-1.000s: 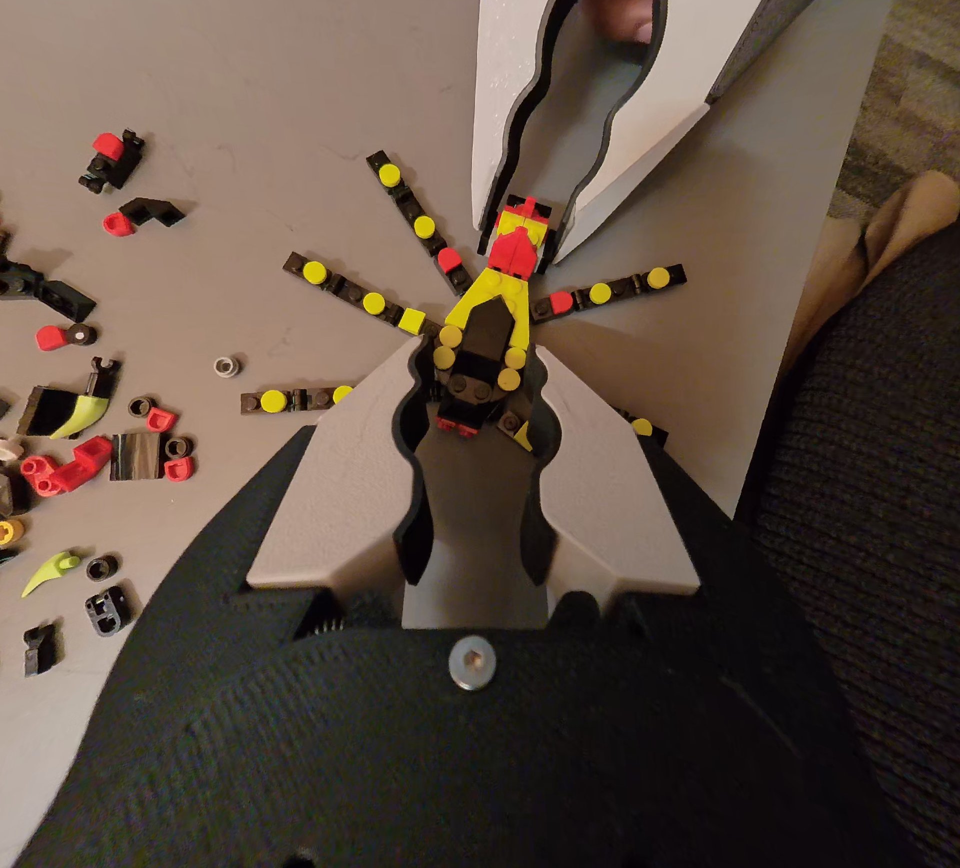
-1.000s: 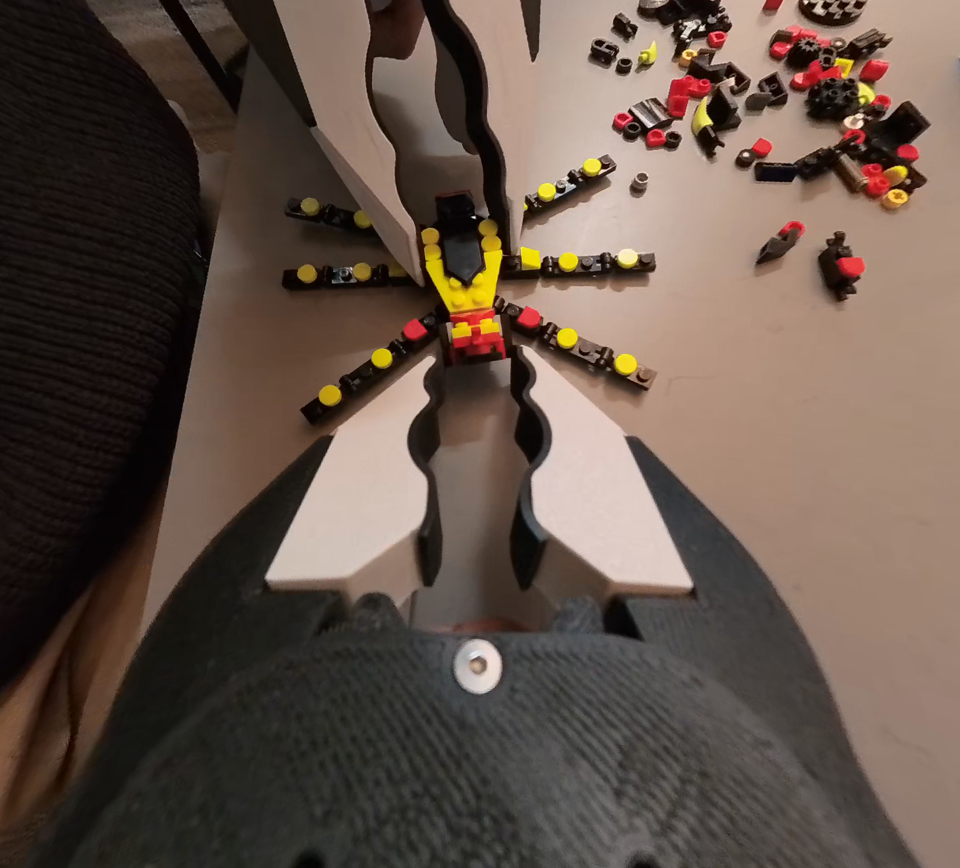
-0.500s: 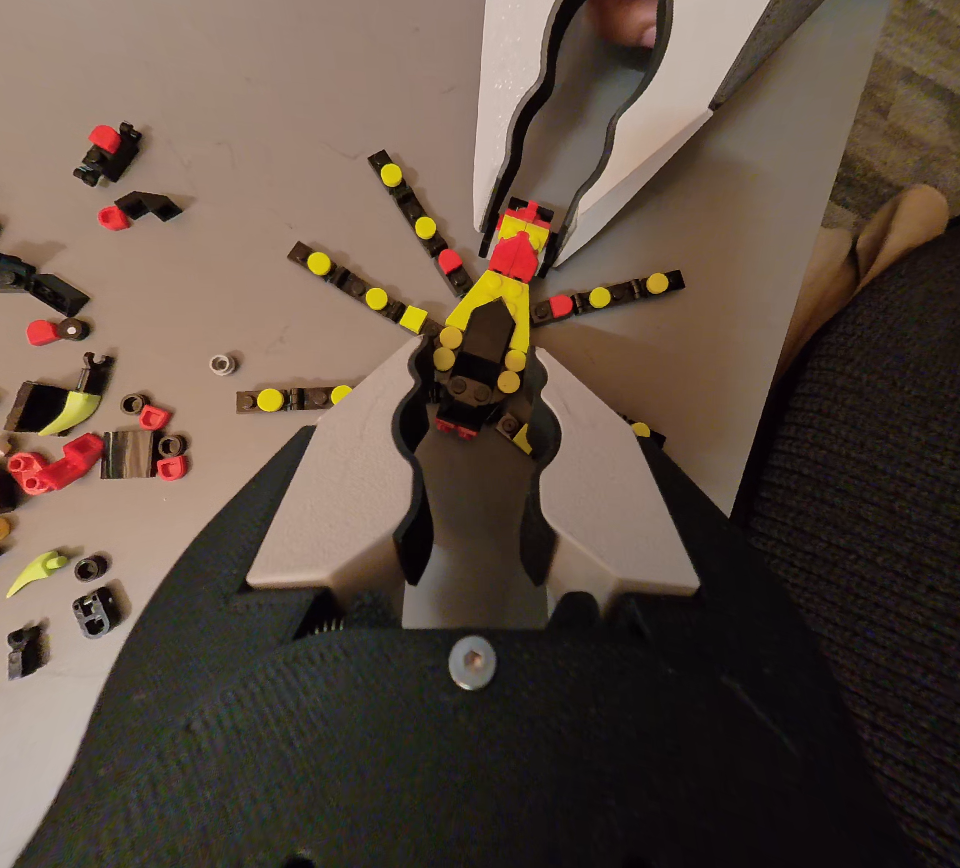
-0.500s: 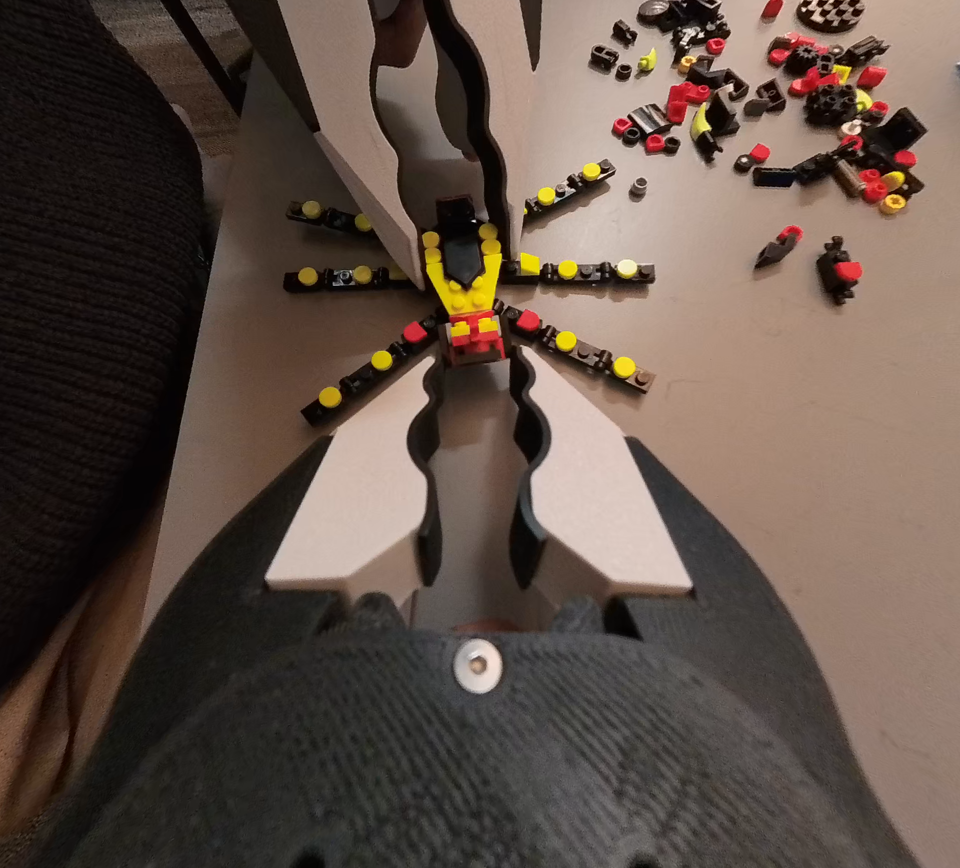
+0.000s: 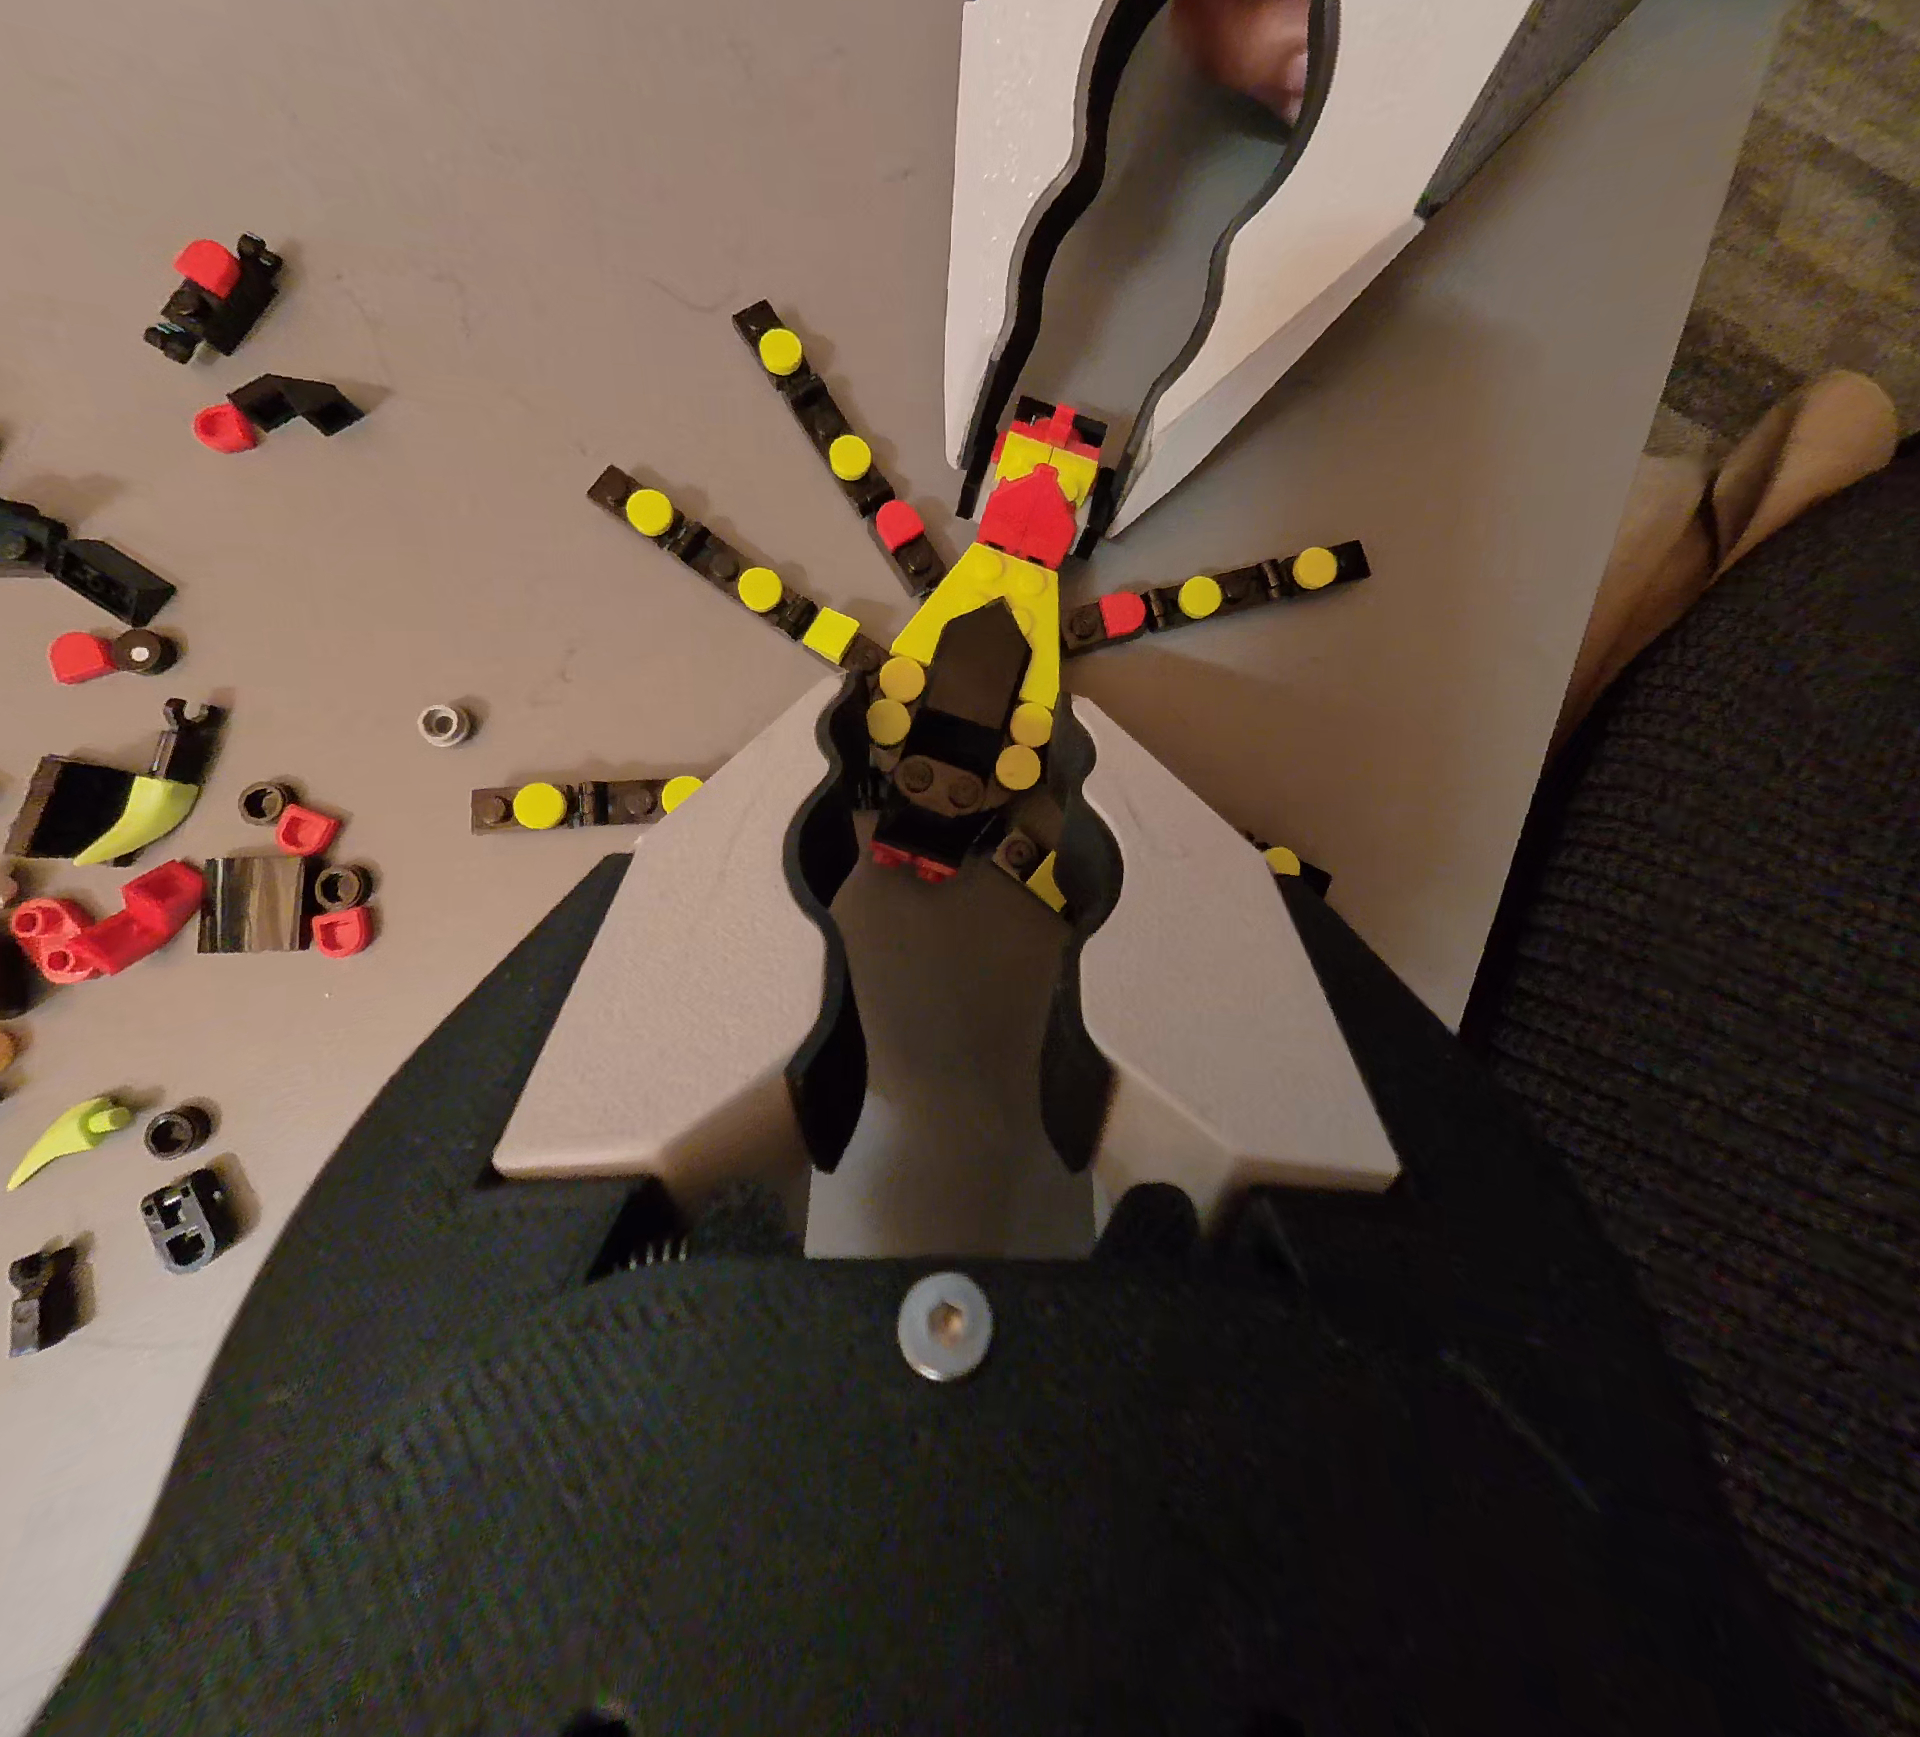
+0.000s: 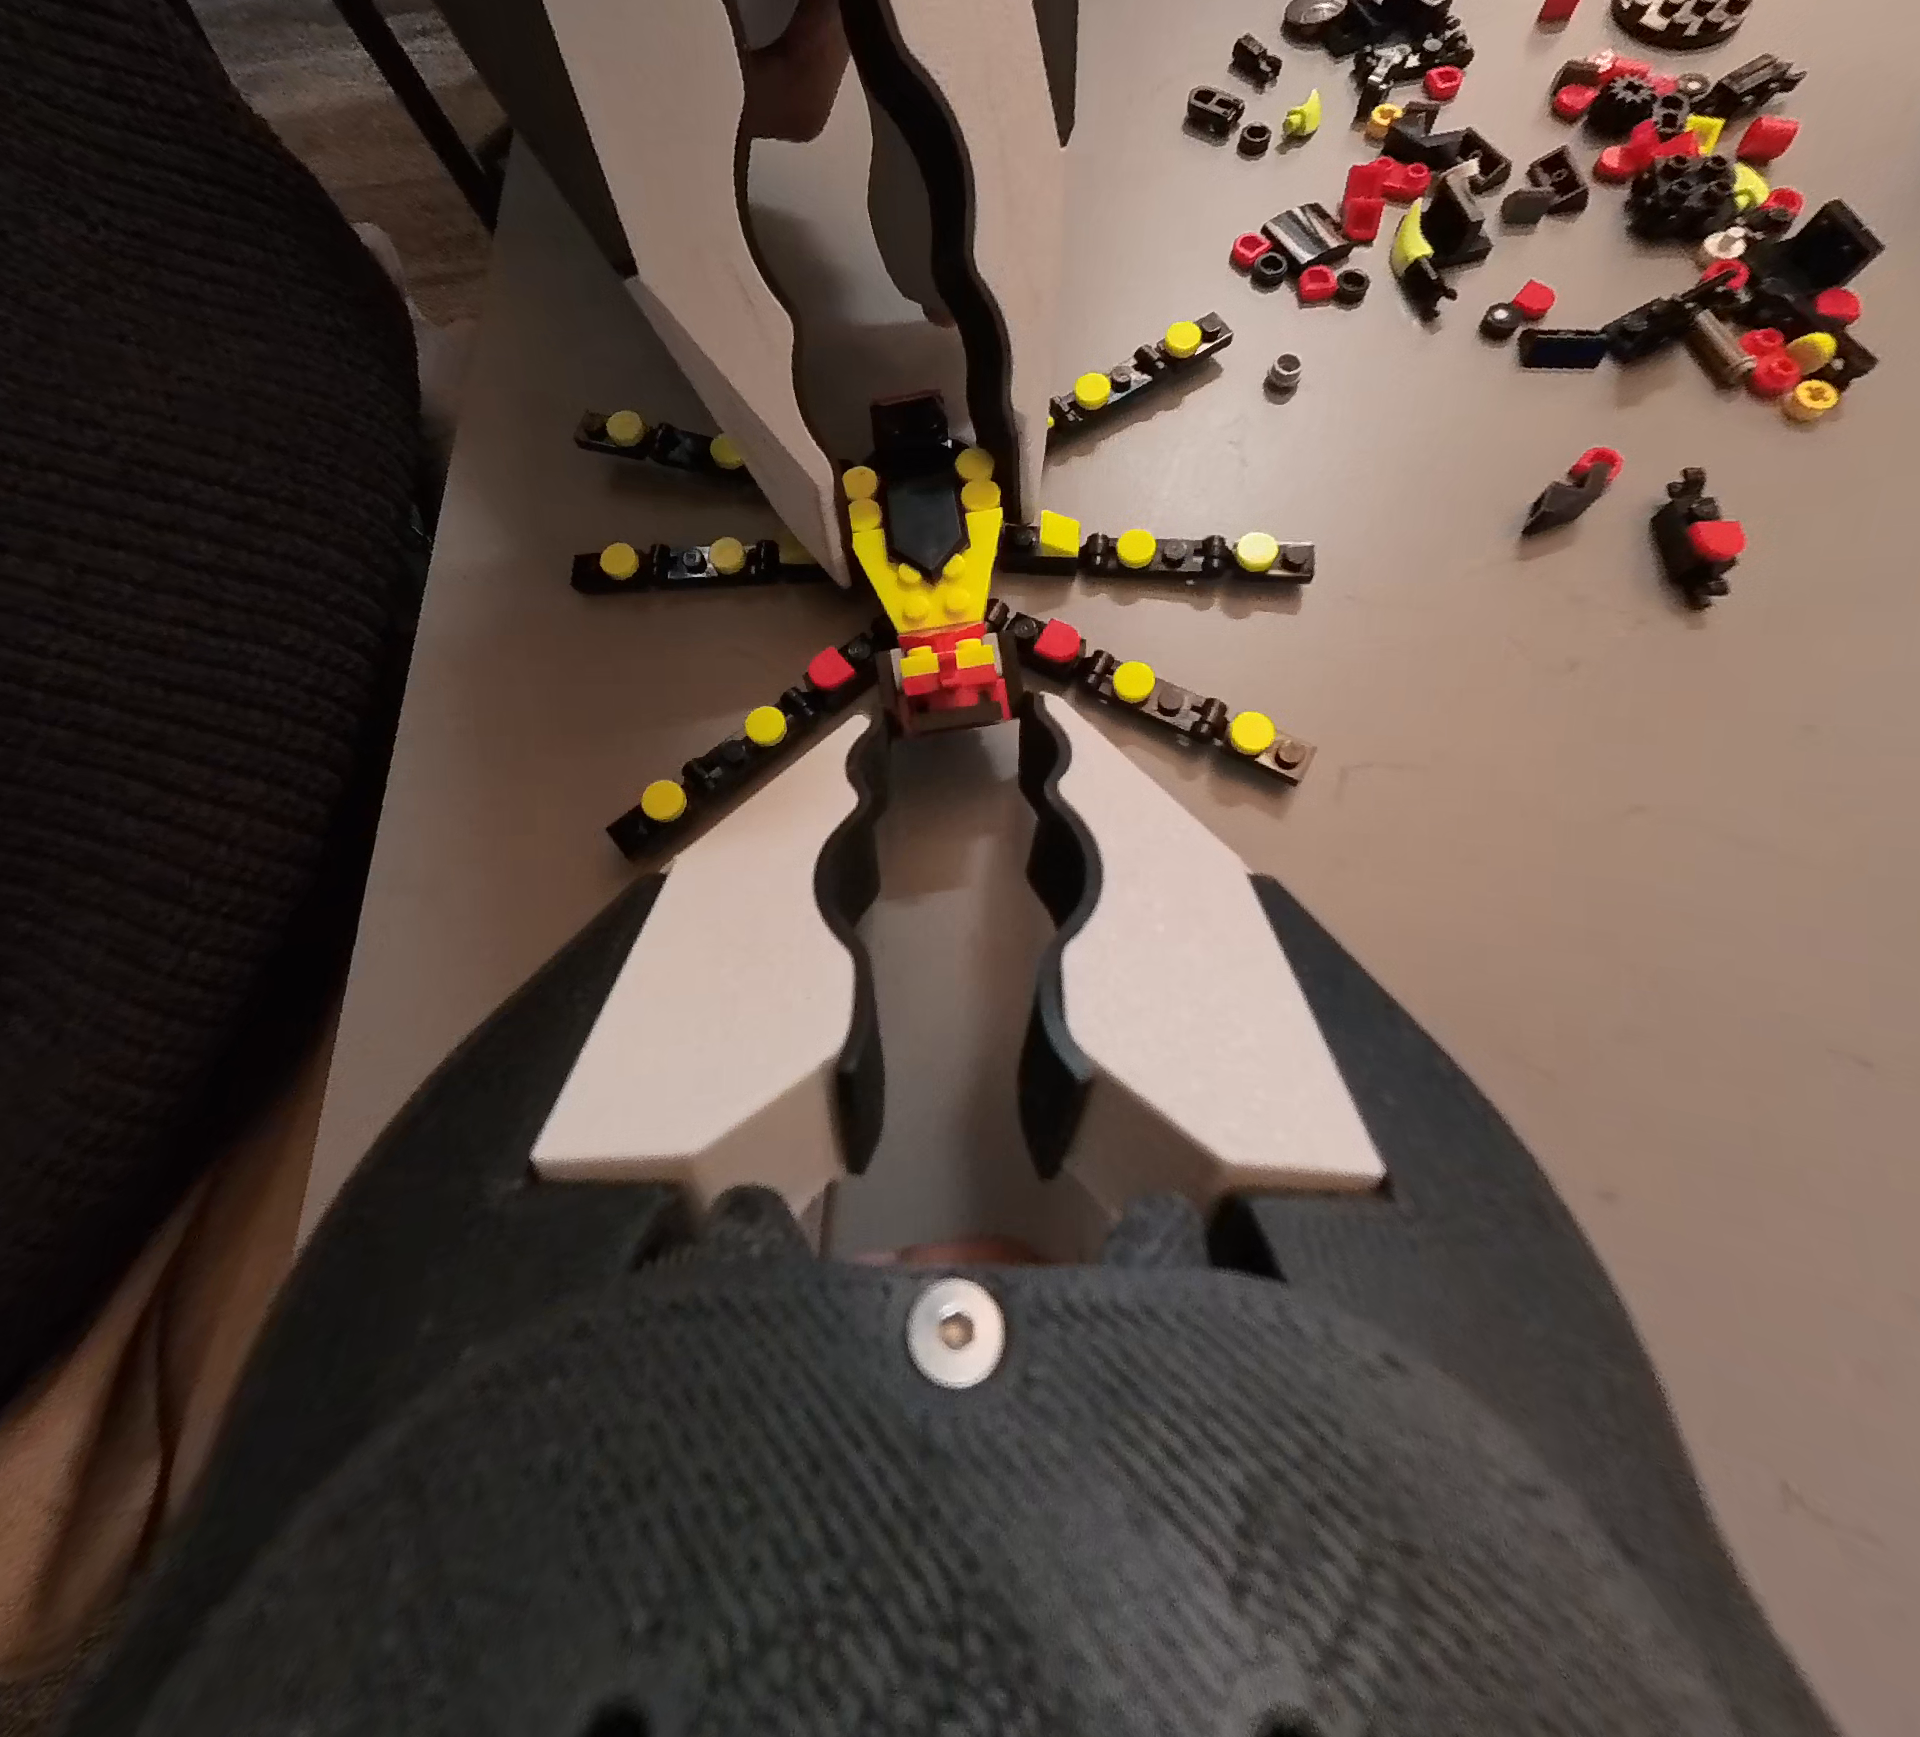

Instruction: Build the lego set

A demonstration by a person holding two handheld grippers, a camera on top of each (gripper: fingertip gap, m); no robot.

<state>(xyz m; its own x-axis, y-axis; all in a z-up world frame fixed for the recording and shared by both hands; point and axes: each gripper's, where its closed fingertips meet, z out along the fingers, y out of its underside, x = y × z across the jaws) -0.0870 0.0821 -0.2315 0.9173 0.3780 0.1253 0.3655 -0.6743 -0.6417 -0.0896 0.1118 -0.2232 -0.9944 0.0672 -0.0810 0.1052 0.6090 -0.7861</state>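
Note:
A lego spider model lies on the grey table. It has a yellow and black body, a red and yellow end, and black legs with yellow and red studs. My left gripper is shut on the black and yellow end of the body. My right gripper is closed against both sides of the red and yellow end of the spider. The two grippers face each other. The right one enters the left wrist view from the top. The left one enters the right wrist view from the top.
Several loose red, black and yellow pieces lie left of the spider, at the upper right in the right wrist view. A small grey stud lies alone near the legs. The table edge and a person's dark knit sleeve are close by. Across from one pair of fingers to the other is roughly 4 cm.
Both grippers keep their hold on the spider. The loose pieces have drifted slightly away in both views, so the held spider has shifted a little toward the table edge.

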